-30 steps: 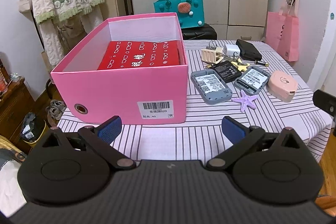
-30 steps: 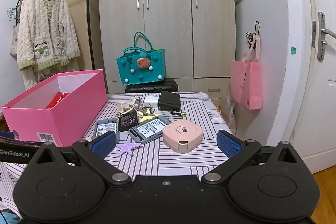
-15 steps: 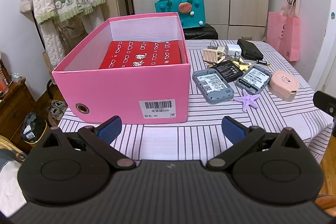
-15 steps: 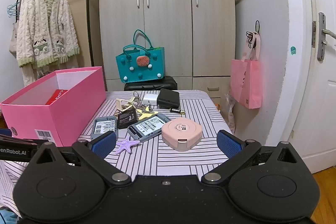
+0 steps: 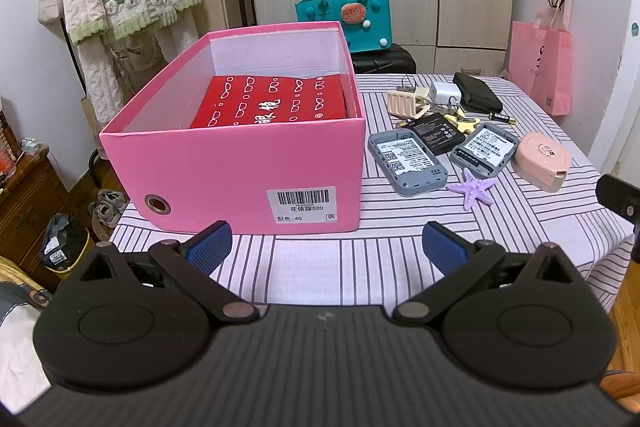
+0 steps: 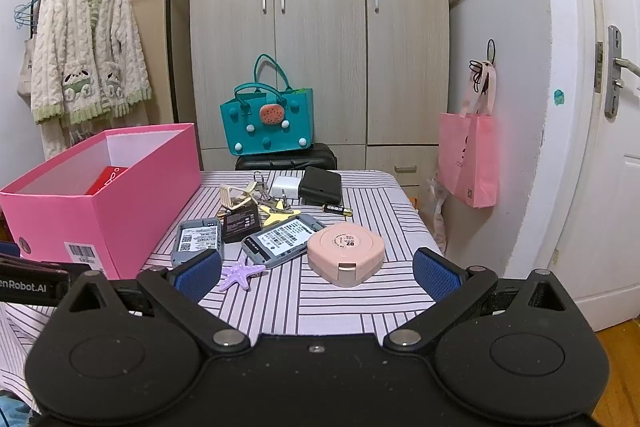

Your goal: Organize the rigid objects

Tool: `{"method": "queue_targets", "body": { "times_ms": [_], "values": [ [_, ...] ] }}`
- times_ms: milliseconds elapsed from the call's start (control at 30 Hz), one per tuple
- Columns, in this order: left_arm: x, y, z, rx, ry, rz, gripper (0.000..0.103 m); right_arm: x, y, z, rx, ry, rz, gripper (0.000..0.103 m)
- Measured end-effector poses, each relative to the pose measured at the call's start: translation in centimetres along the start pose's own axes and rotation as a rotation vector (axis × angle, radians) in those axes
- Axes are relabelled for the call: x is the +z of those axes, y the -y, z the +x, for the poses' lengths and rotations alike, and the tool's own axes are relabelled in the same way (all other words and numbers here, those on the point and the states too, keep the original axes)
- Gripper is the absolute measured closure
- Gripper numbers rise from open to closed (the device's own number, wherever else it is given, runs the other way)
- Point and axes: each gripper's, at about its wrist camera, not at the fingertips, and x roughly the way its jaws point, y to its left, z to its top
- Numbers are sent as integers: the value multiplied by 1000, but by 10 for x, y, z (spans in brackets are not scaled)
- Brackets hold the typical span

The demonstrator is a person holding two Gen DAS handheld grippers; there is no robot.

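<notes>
A pink box (image 5: 240,163) (image 6: 120,195) stands on the striped table (image 5: 380,239), holding a red packet (image 5: 272,103). To its right lie two grey devices (image 5: 406,163) (image 6: 284,237), a black battery (image 5: 436,135), a purple starfish (image 5: 472,185) (image 6: 242,273), a round pink case (image 5: 540,161) (image 6: 346,253), a yellow star, keys, a beige clip (image 5: 406,103), a white charger (image 5: 444,93), a black pouch (image 5: 476,95) and a small battery (image 6: 338,209). My left gripper (image 5: 326,249) is open, low before the box. Open and empty, my right gripper (image 6: 316,273) sits just short of the pink case.
A teal bag (image 6: 268,123) on a black suitcase stands behind the table, before wardrobe doors. A pink bag (image 6: 468,155) hangs on the right wall beside a door. A cardigan (image 6: 84,55) hangs on a rack at left. The table's right edge drops off past the pink case.
Both grippers have drifted slightly forward and up over the table; the pink case and starfish now sit closer to the right gripper. Nothing was picked up.
</notes>
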Motion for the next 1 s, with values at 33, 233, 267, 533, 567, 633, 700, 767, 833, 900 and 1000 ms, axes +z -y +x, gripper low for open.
{"method": "queue_targets", "body": {
  "times_ms": [33, 233, 267, 533, 567, 633, 700, 767, 833, 900, 1000],
  "values": [
    [0, 0, 0, 0, 1, -1, 0, 0, 0, 0, 0, 0, 0, 0],
    [0, 0, 0, 2, 1, 0, 0, 0, 0, 0, 1, -1, 0, 0],
    [0, 0, 0, 3, 2, 0, 0, 0, 0, 0, 0, -2, 0, 0],
    [-3, -1, 2, -3, -1, -1, 0, -2, 1, 1, -3, -5, -5, 0],
    [-4, -2, 2, -3, -2, -1, 0, -2, 1, 1, -3, -5, -5, 0],
    [-4, -1, 2, -5, -4, -1, 0, -2, 1, 2, -2, -9, -6, 0],
    [-4, 0, 3, -10, -9, -1, 0, -3, 2, 4, -5, -14, -6, 0],
    [-3, 0, 5, -20, -15, -5, 0, -3, 1, 5, -7, -17, -7, 0],
    [-2, -2, 6, -42, -24, -16, 0, -3, 2, 6, -1, -8, -12, 0],
    [-1, -4, 7, -66, -37, -23, 0, -3, 3, 8, 18, 14, -19, 0],
    [1, -11, 8, -78, -50, -16, 3, -3, 13, 14, 43, 75, -14, 0]
  ]
}}
